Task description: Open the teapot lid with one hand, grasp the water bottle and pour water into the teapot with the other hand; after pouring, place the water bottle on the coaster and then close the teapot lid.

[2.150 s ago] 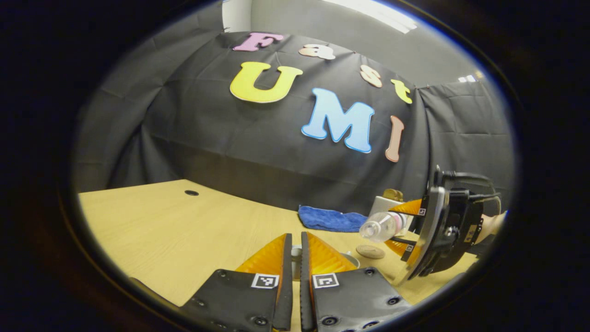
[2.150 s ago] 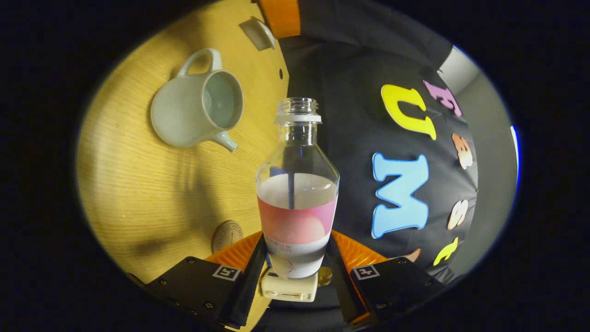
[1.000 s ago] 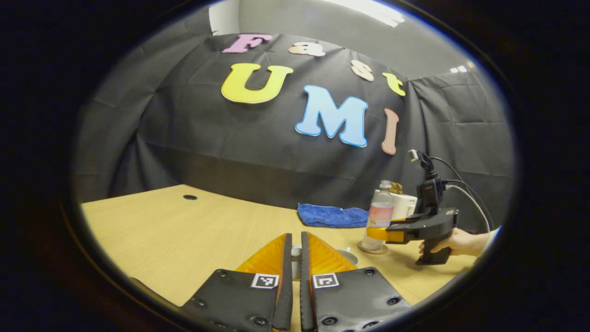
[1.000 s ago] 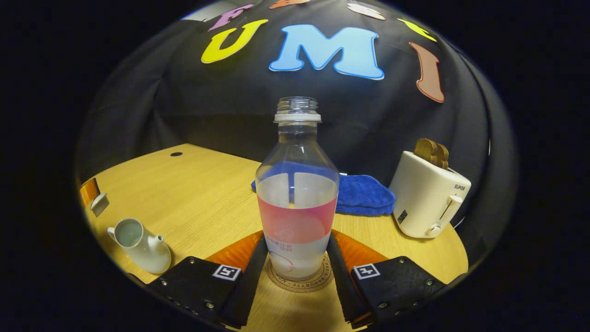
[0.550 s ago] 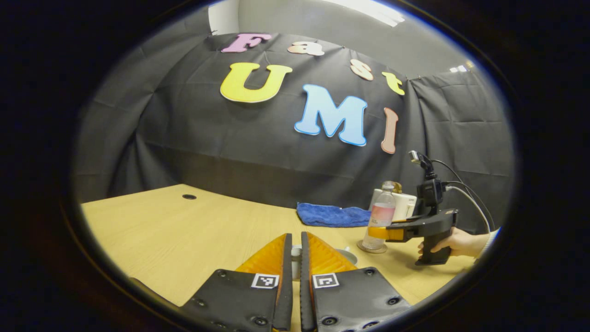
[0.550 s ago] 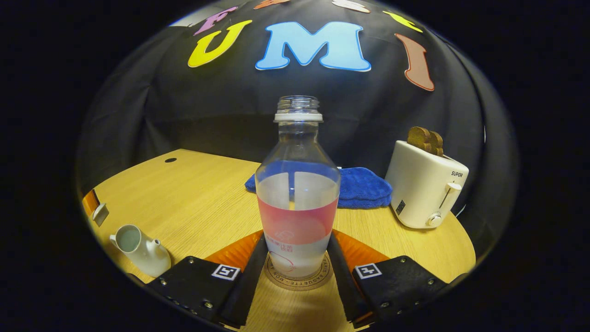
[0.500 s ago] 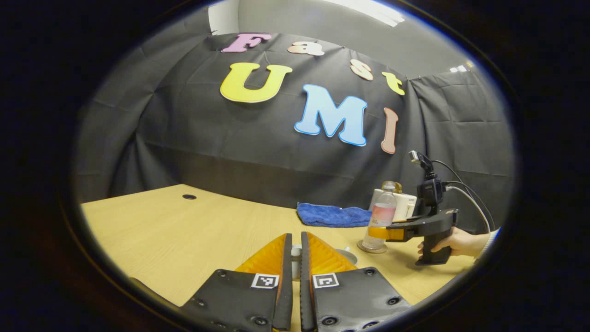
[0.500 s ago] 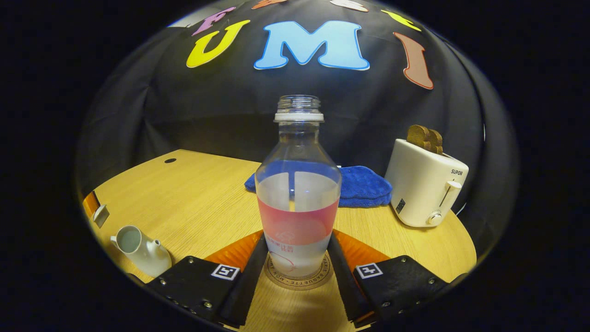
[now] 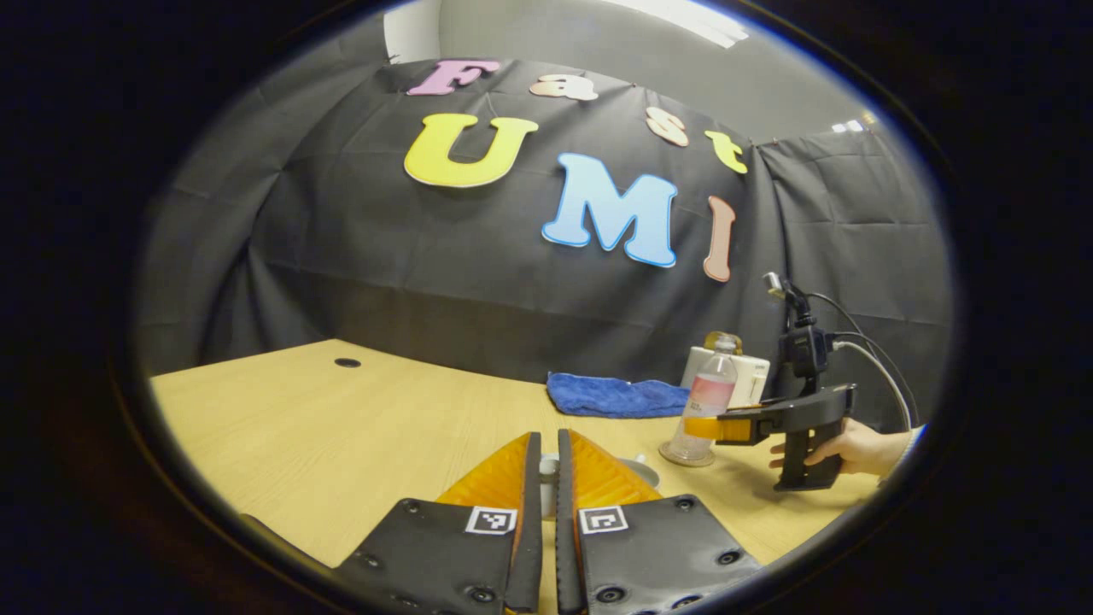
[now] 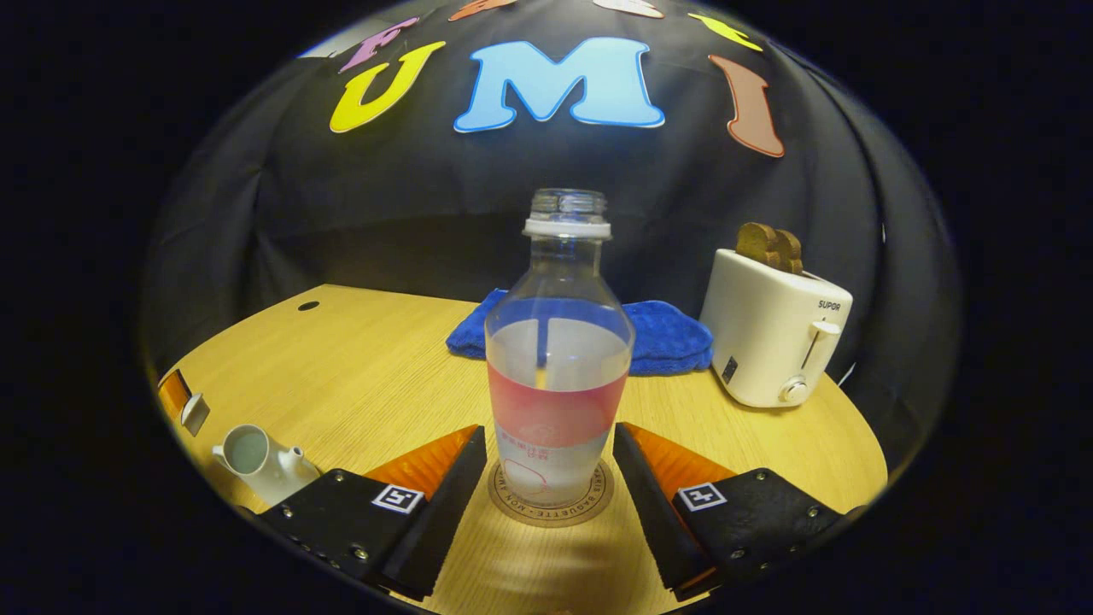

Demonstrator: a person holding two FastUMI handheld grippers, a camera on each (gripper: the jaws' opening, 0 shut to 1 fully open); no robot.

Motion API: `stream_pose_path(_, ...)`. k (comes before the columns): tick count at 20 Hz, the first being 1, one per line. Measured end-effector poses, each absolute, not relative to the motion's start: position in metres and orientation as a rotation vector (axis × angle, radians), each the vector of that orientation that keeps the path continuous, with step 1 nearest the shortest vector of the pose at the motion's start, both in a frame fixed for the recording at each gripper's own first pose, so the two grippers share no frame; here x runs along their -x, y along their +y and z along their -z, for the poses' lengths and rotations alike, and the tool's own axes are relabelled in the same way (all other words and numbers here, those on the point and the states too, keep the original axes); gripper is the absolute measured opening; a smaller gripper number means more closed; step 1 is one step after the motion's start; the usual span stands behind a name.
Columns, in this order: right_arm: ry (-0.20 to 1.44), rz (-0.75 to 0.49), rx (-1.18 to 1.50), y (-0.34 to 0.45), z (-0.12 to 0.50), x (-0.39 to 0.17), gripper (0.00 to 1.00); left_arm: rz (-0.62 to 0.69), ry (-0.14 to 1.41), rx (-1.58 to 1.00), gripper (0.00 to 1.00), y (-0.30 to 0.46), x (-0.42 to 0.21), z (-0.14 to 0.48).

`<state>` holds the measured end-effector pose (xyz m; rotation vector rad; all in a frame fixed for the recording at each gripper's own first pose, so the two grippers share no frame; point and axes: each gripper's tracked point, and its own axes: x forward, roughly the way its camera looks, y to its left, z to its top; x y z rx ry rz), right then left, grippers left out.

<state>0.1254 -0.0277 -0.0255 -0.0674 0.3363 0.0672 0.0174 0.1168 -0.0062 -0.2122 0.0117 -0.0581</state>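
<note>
The clear water bottle (image 10: 557, 376) with a pink label, uncapped and about half full, stands upright on the round coaster (image 10: 551, 508). My right gripper (image 10: 549, 436) is open, one finger on each side of the bottle with a small gap. The white teapot (image 10: 256, 461) sits lidless at the lower left. In the left gripper view my left gripper (image 9: 548, 448) is shut on the white teapot lid (image 9: 636, 470), held above the table. Farther right there, the bottle (image 9: 709, 397) stands on the coaster (image 9: 683, 455) between the right gripper (image 9: 709, 427) fingers.
A white toaster (image 10: 768, 342) with toast stands at the back right, a blue cloth (image 10: 666, 337) behind the bottle. The wooden table (image 10: 367, 359) has a cable hole at the far left. A hand (image 9: 854, 448) holds the right gripper's handle.
The bottle went from tilted in the air to upright on the coaster. Just now my right gripper's fingers spread off it. The left gripper has stayed still with the lid.
</note>
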Motion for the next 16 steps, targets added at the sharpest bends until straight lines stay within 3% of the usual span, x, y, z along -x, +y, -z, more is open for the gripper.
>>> stream_pose_path(9,0.082,0.008,0.071,-0.036,-0.003,-0.057,0.94,0.1,-0.005,0.142,0.14,0.092,-0.017,0.002)
stream_pose_path(16,0.057,-0.002,0.026,-0.033,0.008,-0.021,0.94,0.13,-0.031,0.075,0.13,0.064,-0.023,-0.002)
